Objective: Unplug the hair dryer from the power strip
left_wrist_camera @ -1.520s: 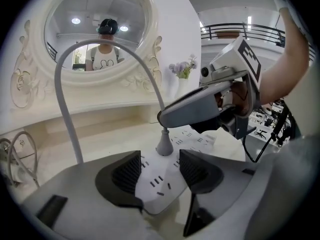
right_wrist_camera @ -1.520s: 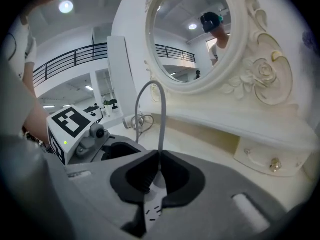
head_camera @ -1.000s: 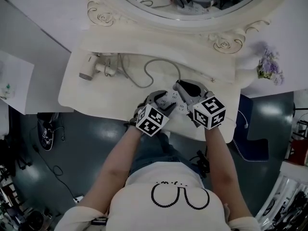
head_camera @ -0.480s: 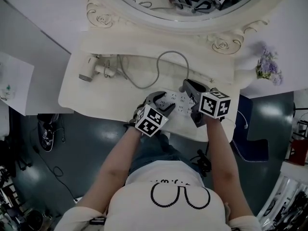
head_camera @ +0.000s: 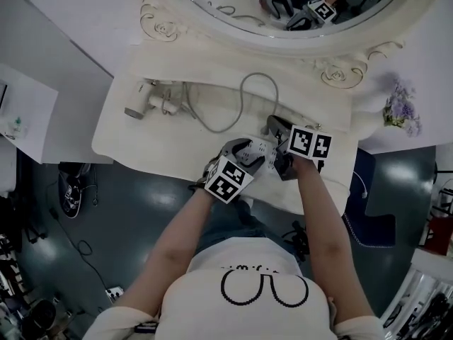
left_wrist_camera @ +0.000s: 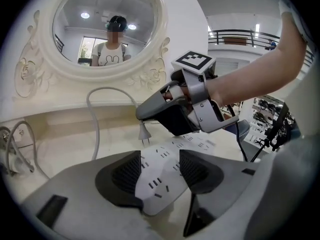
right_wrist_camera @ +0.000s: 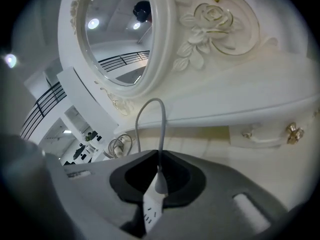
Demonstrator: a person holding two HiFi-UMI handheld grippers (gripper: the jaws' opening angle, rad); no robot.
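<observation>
Plug (left_wrist_camera: 144, 132) free, hanging just over the power strip (left_wrist_camera: 195, 145)!
Right gripper (right_wrist_camera: 159, 176) pinches the plug, prongs clear; left gripper (left_wrist_camera: 159, 170) clamps the power strip's near end. Hair dryer (head_camera: 136, 105) lies across the dressing table (head_camera: 163, 144).

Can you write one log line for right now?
left gripper: shut on power strip | right gripper: shut on plug | plug: out of strip, prongs showing
</observation>
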